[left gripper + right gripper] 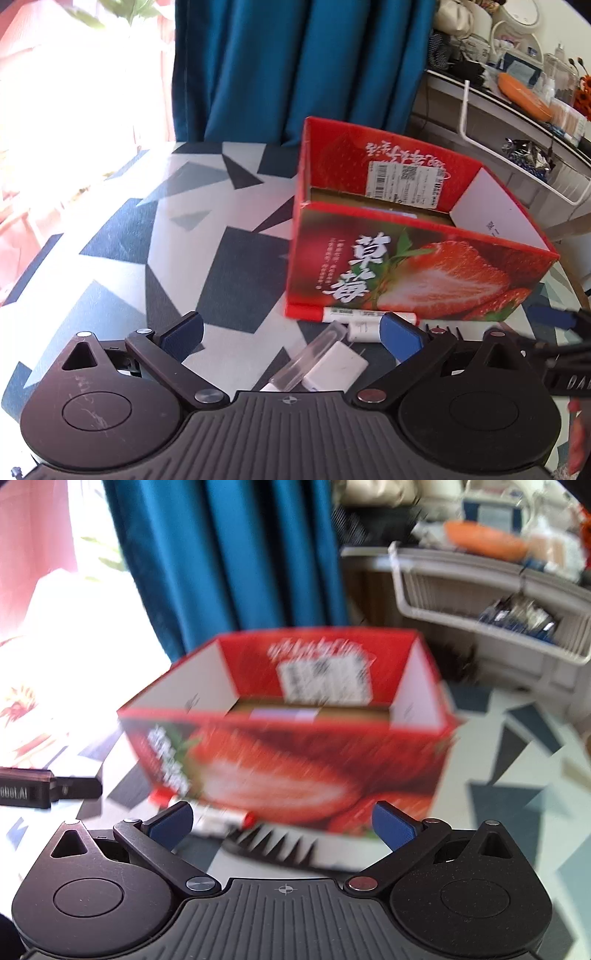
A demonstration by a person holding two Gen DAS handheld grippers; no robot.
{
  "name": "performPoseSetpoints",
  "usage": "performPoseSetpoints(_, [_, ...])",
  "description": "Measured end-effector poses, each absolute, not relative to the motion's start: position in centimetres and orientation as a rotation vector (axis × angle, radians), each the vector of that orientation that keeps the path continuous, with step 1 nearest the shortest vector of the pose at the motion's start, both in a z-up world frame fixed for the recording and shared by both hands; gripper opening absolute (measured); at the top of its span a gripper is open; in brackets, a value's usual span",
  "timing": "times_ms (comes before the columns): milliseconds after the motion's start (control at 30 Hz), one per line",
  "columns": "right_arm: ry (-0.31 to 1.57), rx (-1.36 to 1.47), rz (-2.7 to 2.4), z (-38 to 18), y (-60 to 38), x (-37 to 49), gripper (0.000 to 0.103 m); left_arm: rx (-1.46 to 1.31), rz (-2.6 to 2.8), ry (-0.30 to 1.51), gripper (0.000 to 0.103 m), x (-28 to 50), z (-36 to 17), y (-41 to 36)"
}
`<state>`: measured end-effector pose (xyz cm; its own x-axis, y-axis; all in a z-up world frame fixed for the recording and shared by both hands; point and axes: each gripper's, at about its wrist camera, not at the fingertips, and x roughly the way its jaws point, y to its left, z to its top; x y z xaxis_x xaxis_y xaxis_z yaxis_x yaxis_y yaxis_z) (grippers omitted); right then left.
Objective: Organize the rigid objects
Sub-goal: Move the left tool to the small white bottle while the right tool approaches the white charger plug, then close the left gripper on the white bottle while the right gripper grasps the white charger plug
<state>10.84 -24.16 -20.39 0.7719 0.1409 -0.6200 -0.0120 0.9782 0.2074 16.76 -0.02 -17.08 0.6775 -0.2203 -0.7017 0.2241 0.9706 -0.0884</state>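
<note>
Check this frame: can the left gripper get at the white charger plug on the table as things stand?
Probably yes. The left gripper is open, and the charger lies on the table just ahead, between its fingers. Only a clear tube lies against the charger's left side and might get pinched too.

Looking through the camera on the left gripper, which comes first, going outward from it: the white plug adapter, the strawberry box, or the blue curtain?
1. White plug adapter: on the table right between the open left gripper's fingers.
2. Strawberry box: farther out, toward the right, standing on the table.
3. Blue curtain: hanging beyond the table's far edge.
</note>
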Motion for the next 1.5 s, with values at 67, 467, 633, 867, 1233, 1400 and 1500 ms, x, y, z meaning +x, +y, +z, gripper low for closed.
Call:
performPoseSetpoints(67, [0.709,0.182,0.135,-21.4,-22.9,11.3,0.102,0.002,-0.231,0.795,0.102,17.1,-17.4,0.7])
performPoseSetpoints(467, [0.782,0.02,0.358,-24.3,-16.0,14.1,0.093,-0.055,-0.186,0.864,0.092,18.4,-19.7,4.1])
performPoseSetpoints(633, [0.797,-0.04,0.419,-24.8,-13.7,15.0,0.092,-0.081,-0.18,0.877,0.088,18.9,-20.1,4.7])
performPoseSetpoints(867, [0.811,-0.107,0.45,-25.1,-11.4,16.0,0.073,-0.086,-0.189,0.881,0.083,19.0,-20.4,4.6])
performPoseSetpoints(1233, [0.838,-0.095,0.425,-25.1,-12.4,15.5,0.043,-0.085,-0.234,0.89,0.075,18.9,-20.8,3.9])
performPoseSetpoints(1400, [0.854,-0.074,0.384,-25.0,-14.0,14.5,0.043,-0.091,-0.315,0.902,0.064,19.0,-20.8,2.8])
performPoseSetpoints(1500, [0.857,-0.058,0.353,-25.0,-15.2,14.1,0.043,-0.09,-0.377,0.913,0.06,19.0,-21.0,1.4])
